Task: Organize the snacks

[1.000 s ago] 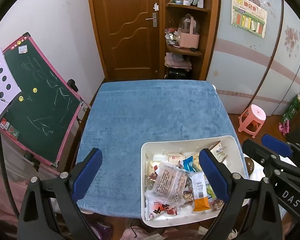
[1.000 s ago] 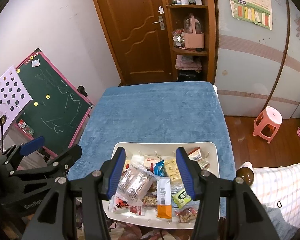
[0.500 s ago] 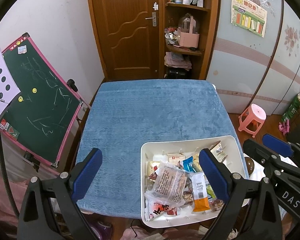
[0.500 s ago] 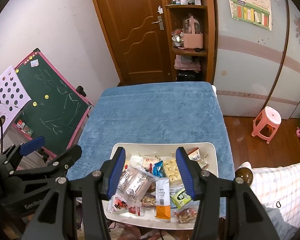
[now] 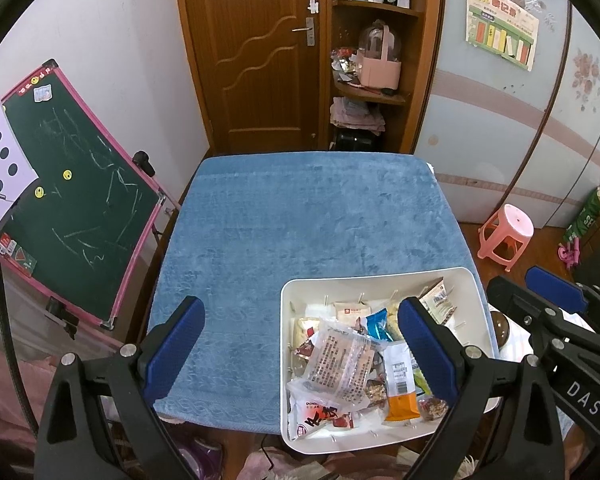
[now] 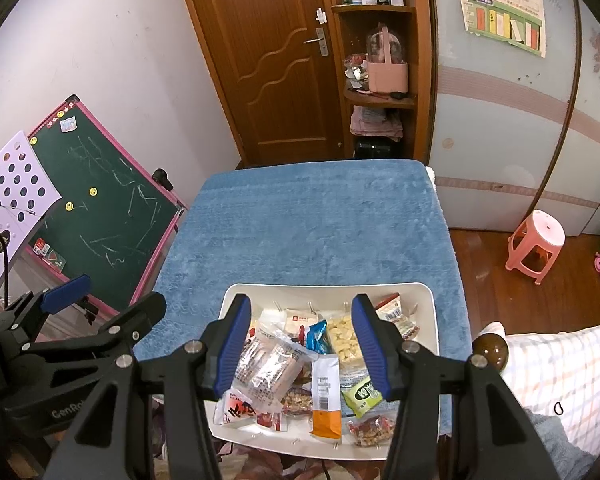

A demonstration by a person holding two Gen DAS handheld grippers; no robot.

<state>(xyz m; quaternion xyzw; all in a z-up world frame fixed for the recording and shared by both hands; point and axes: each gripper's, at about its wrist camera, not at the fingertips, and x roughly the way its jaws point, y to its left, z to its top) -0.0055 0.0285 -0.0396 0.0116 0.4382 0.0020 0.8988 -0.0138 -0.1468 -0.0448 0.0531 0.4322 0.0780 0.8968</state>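
A white tray (image 5: 380,274) (image 6: 328,286) full of snack packets sits at the near right corner of a table covered with a blue towel (image 5: 300,220) (image 6: 312,220). On top lie a clear packet (image 5: 340,360) (image 6: 268,368), a white and orange packet (image 5: 400,384) (image 6: 326,396), a small blue packet (image 5: 376,320) (image 6: 318,334) and a green one (image 6: 362,394). My left gripper (image 5: 300,340) hangs wide open above the tray's left edge and the towel. My right gripper (image 6: 304,340) hovers over the tray, open about half way. Neither holds anything.
A green chalkboard easel (image 5: 72,200) (image 6: 100,208) leans left of the table. A pink stool (image 5: 506,232) (image 6: 536,244) stands on the floor at the right. Behind are a wooden door (image 5: 256,52), corner shelves (image 5: 372,92) and a wardrobe. Checked cloth (image 6: 548,364) lies near right.
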